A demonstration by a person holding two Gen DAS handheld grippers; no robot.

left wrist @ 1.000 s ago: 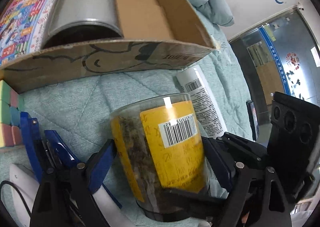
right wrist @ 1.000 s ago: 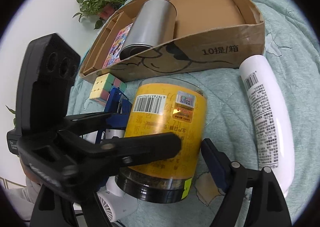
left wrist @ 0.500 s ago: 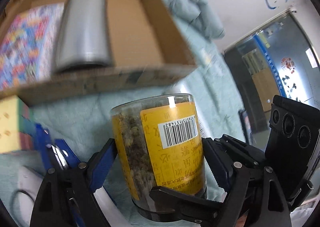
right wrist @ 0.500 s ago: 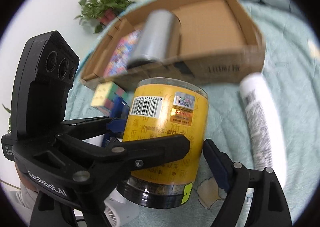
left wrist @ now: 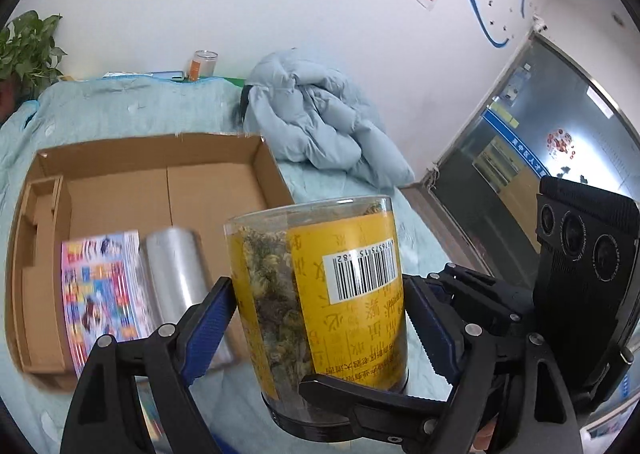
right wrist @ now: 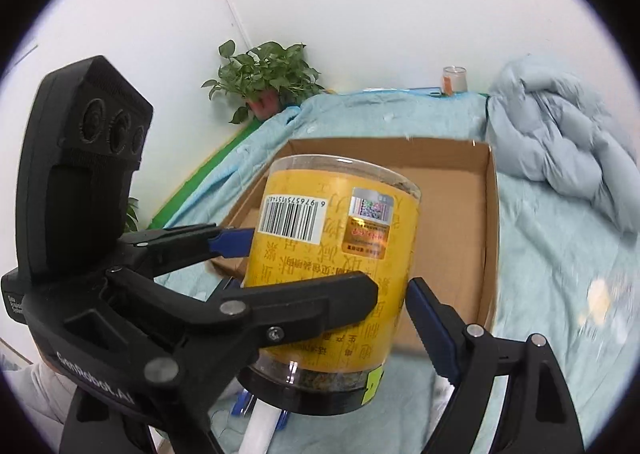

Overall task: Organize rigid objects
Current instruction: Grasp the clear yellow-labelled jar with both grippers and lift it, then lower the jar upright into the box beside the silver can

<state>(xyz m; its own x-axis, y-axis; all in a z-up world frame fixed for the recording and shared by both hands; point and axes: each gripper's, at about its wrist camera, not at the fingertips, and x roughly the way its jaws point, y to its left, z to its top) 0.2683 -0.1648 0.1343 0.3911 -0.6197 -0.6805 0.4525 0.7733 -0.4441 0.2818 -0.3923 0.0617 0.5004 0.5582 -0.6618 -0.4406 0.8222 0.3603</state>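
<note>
Since the earlier frames, the yellow-labelled jar (left wrist: 320, 314) has been raised off the bedspread and carried over toward the cardboard box (left wrist: 256, 173), which is now seen from above rather than from its front wall. The white bottle that lay beside the jar has passed out of both views.

The jar is clamped from both sides: in the left wrist view the left gripper (left wrist: 316, 318) is closed on it, blue pads pressed against the clear wall at the lower left and the label at the lower right of the frame centre. In the right wrist view the right gripper (right wrist: 332, 306) is likewise closed on the jar (right wrist: 336, 254), with one black finger laid across the label and a blue pad touching its right side. The jar is held upside down, barcode digits inverted and the black lid at the bottom, tilted slightly.

Inside the box, at the lower left of the left wrist view, a colourful booklet (left wrist: 100, 294) is seen lying flat, with a silver can (left wrist: 180, 278) on its side just beside it. A crumpled pale blue quilt (left wrist: 320, 125) is seen at the upper middle, and a potted plant (right wrist: 268, 73) stands at the upper middle of the right wrist view. A small glass jar (left wrist: 204, 63) is placed by the wall.
</note>
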